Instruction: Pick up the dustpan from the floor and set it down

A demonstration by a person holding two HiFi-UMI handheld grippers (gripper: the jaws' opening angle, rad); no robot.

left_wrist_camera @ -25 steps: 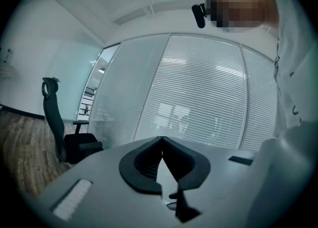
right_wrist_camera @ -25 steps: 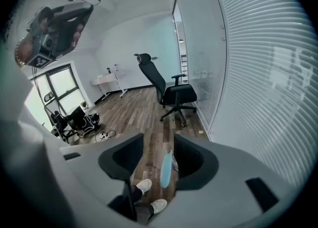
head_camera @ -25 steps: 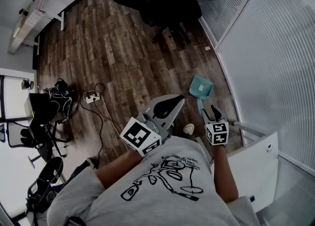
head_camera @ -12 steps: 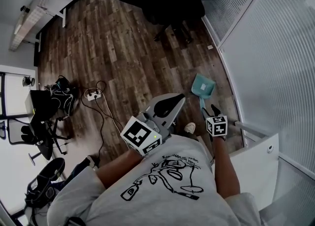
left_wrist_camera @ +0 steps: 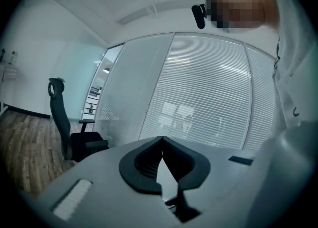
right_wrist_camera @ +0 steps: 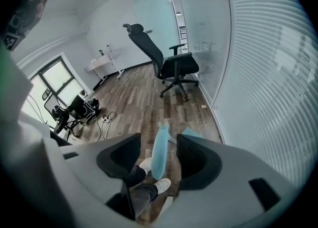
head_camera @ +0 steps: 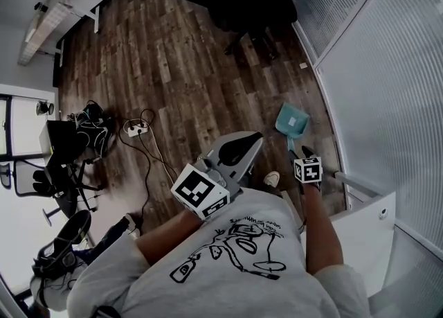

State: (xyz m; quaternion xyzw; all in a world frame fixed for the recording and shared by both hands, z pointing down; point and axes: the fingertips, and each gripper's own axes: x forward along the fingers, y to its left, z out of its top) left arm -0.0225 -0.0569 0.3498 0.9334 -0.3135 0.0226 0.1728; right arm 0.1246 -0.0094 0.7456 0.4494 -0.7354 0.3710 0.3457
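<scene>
My right gripper (head_camera: 300,153) tilts steeply down so its opening jaws straddle the handle (right_wrist_camera: 160,147) of the dustpan (head_camera: 292,121) without pressing it. The dustpan sits on the floor (head_camera: 180,88) at one o'clock by the glass wall (head_camera: 374,81). My left gripper (left_wrist_camera: 161,141), closed on nothing, is held level, clear of the work.

We stand on a dark wood-plank floor (head_camera: 180,67). On our right runs a glass wall with white blinds (head_camera: 387,88). Two black office chairs (head_camera: 256,5) sit ahead. A power strip with cables (head_camera: 137,128) lies to the left, near a bright window (head_camera: 14,129). A white desk (head_camera: 48,22) stands farther off.
</scene>
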